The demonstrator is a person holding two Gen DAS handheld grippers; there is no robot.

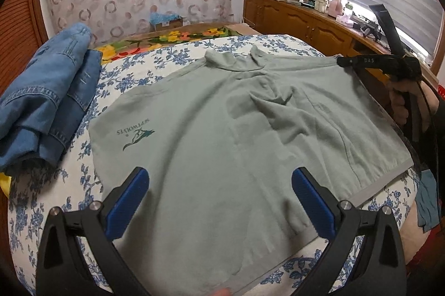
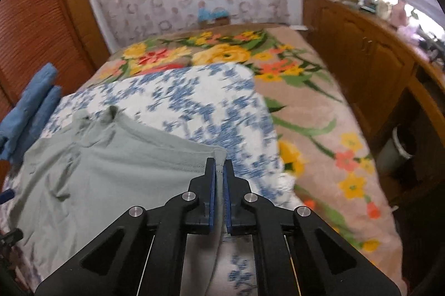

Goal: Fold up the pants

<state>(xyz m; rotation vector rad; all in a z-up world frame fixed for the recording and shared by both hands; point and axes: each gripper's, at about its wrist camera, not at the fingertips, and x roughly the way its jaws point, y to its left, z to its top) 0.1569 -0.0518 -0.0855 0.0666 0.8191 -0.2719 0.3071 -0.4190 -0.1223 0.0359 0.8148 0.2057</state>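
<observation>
So there's a cardboard box upper middle of the left wrist view with something light blue in it. The grey-green garment is spread flat mid-frame on the blue floral sheet, a bit wrinkled at center, logo reading SEPTWOLVES. Left gripper is spread wide above its near edge; right gripper is clamped on its corner. Denim pile at left.
</observation>
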